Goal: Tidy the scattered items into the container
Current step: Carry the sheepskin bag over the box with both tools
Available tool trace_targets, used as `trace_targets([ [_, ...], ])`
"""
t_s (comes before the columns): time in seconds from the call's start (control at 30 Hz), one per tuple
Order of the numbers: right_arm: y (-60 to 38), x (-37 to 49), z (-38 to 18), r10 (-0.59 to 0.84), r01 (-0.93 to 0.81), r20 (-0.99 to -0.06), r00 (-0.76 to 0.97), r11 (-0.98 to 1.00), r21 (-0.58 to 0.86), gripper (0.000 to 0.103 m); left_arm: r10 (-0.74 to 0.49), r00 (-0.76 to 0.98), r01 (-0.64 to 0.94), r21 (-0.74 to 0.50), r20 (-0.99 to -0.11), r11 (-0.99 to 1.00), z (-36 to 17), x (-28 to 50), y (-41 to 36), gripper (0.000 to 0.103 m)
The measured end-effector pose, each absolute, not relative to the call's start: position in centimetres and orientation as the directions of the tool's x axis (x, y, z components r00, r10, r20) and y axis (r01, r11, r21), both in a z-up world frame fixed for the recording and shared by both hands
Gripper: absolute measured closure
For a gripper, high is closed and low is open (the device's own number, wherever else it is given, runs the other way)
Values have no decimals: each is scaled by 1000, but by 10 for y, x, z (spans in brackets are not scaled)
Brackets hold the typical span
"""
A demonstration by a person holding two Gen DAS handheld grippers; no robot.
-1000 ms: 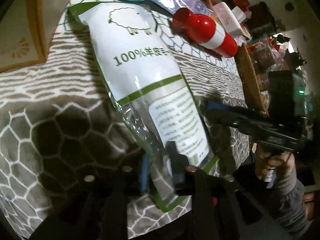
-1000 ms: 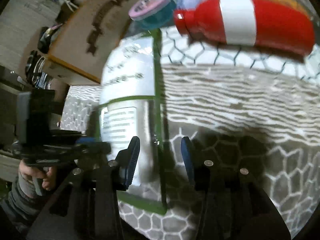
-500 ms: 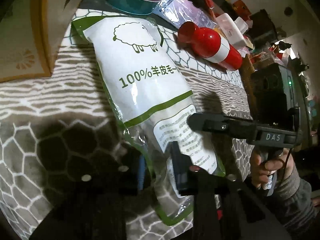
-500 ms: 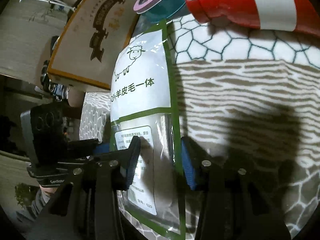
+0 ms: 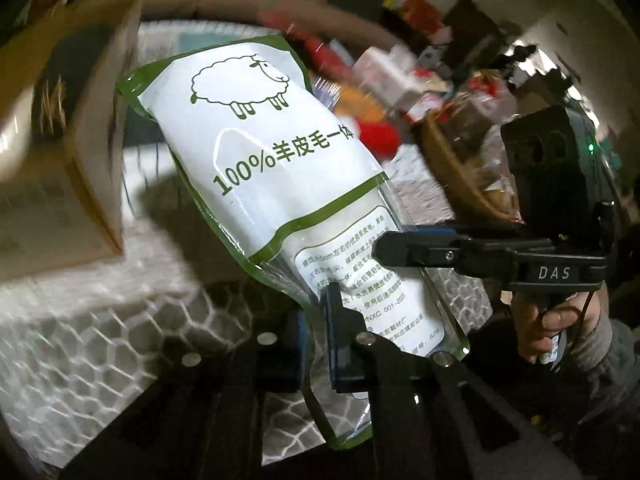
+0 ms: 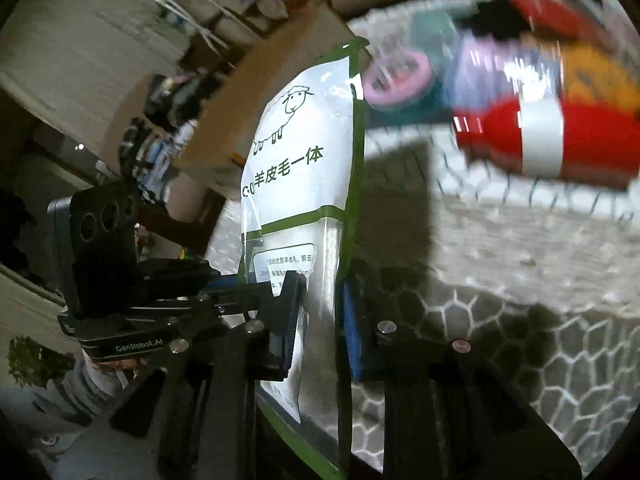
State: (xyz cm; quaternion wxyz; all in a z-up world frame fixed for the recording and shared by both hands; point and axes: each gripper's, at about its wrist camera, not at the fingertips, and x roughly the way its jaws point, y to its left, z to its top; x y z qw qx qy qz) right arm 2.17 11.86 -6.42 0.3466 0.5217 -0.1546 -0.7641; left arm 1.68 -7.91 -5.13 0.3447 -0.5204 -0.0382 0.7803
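since a second ago the sheep-print pouch (image 5: 280,168) is lifted off the patterned tablecloth (image 6: 520,320), no longer flat; left gripper (image 5: 316,344) is clamped on its lower edge; right gripper (image 6: 320,320) is closing on the same end; hanging high above the near edge, the slippery film may slide out, or swing into the red bottle (image 6: 560,140).

A grey cloth (image 5: 104,320) with a white honeycomb print covers the table. A brown cardboard box (image 5: 68,168) stands at its far left edge. Beyond the table, cluttered shelves (image 5: 432,52) line a pale wall (image 5: 560,28). In the right wrist view a pale blind (image 6: 80,56) fills the upper left, and the light is dim
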Motion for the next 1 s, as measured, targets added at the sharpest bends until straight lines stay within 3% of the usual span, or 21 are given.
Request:
trace_targets([
  [0.2,63,-20,16,-709,436,-653,-268,-693,574,83,479,-320,-530,-265,-817,-806,33,-28,-119,95],
  [0.4,-50,-117,37,-770,402,-589,-246,-634,661,83,269,-384,-475,-62,-883,-878,80,-114,-190,95],
  [0.67,-170,-210,-41,-749,272,-643,-160,-660,700,84,57,-305,-358,59,-951,-932,9,-218,-267,95],
  [1.0,-248,-247,-111,-584,295,-811,-34,-781,550,84,-76,-196,-397,150,-978,-905,-71,-261,-298,94],
])
